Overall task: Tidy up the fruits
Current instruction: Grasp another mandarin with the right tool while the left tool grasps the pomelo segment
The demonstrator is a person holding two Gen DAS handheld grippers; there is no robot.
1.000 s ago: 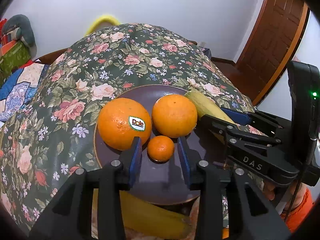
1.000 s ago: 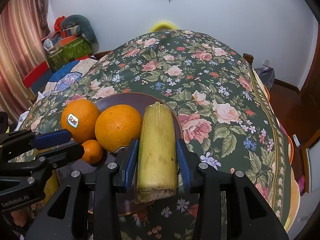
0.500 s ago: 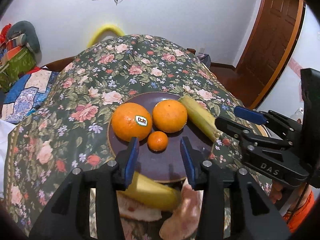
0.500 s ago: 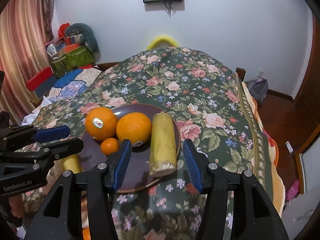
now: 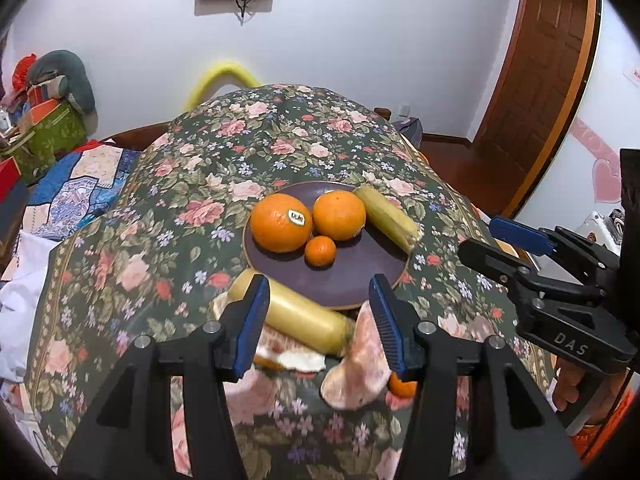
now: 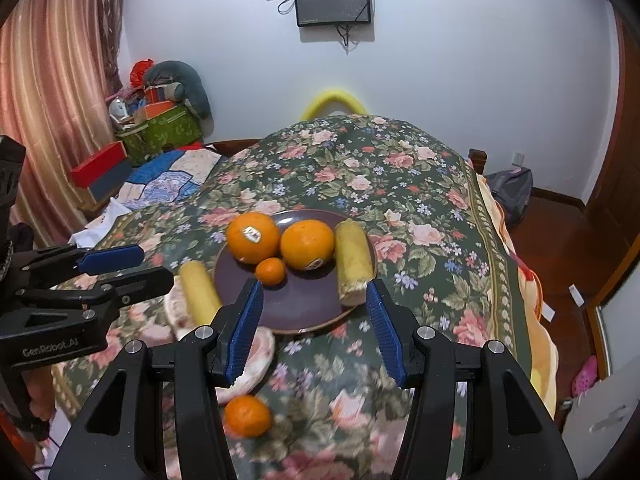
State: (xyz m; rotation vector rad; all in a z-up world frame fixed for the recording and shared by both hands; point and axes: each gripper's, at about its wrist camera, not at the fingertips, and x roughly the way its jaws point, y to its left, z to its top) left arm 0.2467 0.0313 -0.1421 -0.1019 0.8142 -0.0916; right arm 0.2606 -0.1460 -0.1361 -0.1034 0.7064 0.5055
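A dark purple plate (image 5: pixel 352 280) (image 6: pixel 304 304) on the floral table holds a stickered orange (image 5: pixel 280 222) (image 6: pixel 252 236), a second orange (image 5: pixel 339 215) (image 6: pixel 307 245), a small tangerine (image 5: pixel 320 251) (image 6: pixel 271 271) and a yellow cane piece (image 5: pixel 390 218) (image 6: pixel 353 262). Another yellow piece (image 5: pixel 304 318) (image 6: pixel 199 294) lies off the plate beside pale peel scraps (image 5: pixel 356 364). A loose tangerine (image 6: pixel 247 416) (image 5: pixel 402 386) sits near the front. My left gripper (image 5: pixel 320 320) is open and empty, above and short of the plate. My right gripper (image 6: pixel 314 328) is open and empty too.
The floral tablecloth (image 6: pixel 400 184) covers the whole table and drops off at the right edge. Boxes and cushions (image 6: pixel 160 120) are stacked at the back left. A wooden door (image 5: pixel 536 80) stands at the right. A yellow chair back (image 6: pixel 334 100) shows behind the table.
Both grippers have pulled back and up from the plate and opened wider. The small tangerine and the cane piece stay on the plate, no longer between the fingers.
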